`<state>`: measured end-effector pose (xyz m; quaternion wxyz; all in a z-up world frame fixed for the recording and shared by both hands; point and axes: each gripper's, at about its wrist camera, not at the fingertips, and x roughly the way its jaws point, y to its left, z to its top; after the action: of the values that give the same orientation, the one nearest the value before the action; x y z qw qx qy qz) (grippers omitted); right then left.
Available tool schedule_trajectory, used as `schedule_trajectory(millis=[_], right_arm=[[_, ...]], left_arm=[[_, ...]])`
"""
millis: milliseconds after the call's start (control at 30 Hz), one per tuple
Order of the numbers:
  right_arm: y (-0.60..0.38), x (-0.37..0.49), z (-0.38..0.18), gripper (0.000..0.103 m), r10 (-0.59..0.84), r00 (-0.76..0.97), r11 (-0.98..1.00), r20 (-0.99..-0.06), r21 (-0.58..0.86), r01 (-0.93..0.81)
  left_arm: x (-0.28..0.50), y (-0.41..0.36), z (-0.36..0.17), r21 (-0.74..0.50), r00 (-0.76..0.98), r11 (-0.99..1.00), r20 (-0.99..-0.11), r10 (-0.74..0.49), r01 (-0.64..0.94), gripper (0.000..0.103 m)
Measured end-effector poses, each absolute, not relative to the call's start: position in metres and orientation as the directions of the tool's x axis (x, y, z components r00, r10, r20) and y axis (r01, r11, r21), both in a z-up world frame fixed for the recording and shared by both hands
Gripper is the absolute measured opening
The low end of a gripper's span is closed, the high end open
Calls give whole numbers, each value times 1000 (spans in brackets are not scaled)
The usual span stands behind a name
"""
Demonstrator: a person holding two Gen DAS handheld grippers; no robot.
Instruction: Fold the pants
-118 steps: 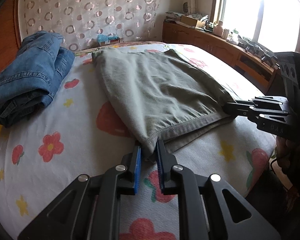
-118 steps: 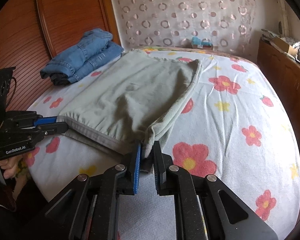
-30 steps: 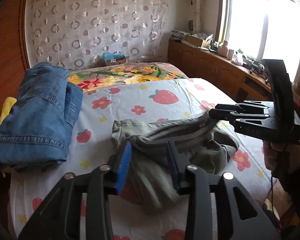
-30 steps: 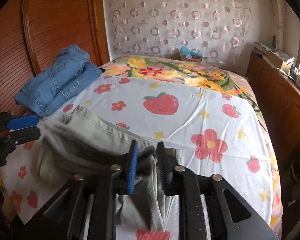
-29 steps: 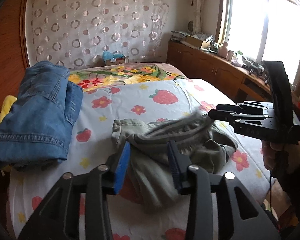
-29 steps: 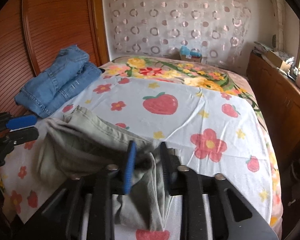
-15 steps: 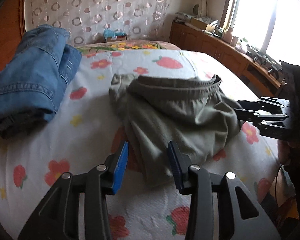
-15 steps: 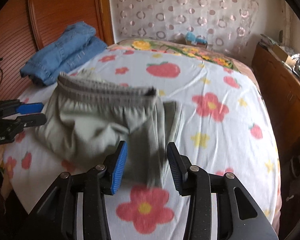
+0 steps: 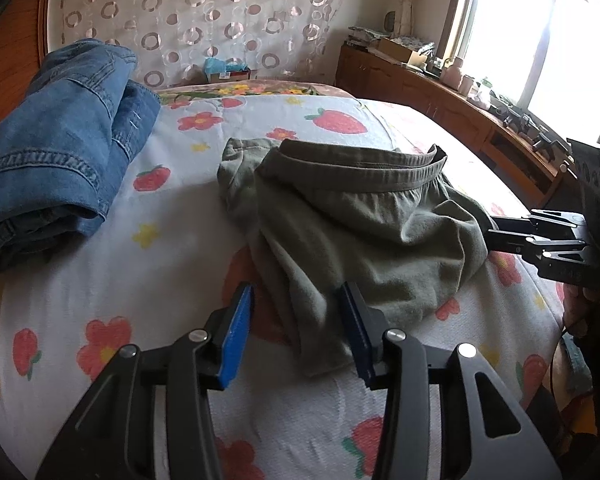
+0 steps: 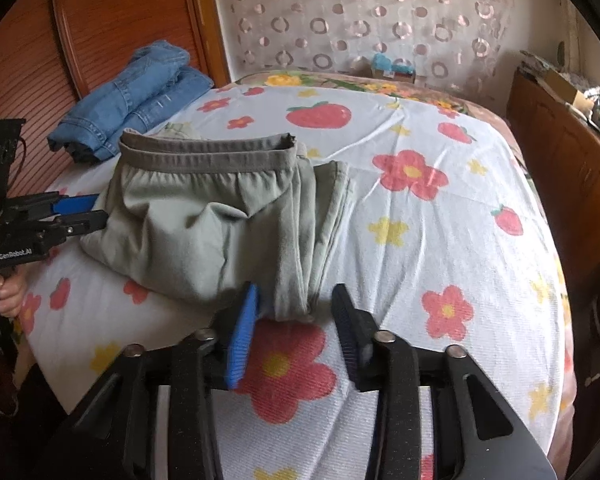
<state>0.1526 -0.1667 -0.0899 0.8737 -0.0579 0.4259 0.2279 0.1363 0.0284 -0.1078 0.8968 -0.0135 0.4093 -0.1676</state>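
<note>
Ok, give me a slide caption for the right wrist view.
Open right gripper at the near edge of folded olive-green pants on a floral bedsheet, folded blue jeans behind.

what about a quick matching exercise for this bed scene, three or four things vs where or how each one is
Things:
1. green pants
2. blue jeans
3. left tool
4. blue box

States or places:
A. open, empty, at the pants' near edge
B. far end of the bed, by the curtain
C. rumpled, middle of the bed, waistband on top
D. folded, beside the wooden headboard

Pairs: 1-C, 2-D, 3-A, 4-B
</note>
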Motion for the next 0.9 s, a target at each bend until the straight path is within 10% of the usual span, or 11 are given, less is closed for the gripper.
schedule_trajectory(millis=[133, 433, 900], right_arm=[[-168, 150, -87, 10, 362, 533, 882, -765, 96, -461], [-166, 147, -85, 9, 327, 545, 892, -772, 61, -449], [-137, 183, -84, 53, 300, 547, 890, -782, 23, -455]], left_arm=[[136, 29, -108, -164, 608, 942, -729, -315, 292, 44], [137, 29, -108, -161, 609, 942, -728, -315, 294, 45], [137, 29, -108, -160, 610, 943, -728, -313, 293, 45]])
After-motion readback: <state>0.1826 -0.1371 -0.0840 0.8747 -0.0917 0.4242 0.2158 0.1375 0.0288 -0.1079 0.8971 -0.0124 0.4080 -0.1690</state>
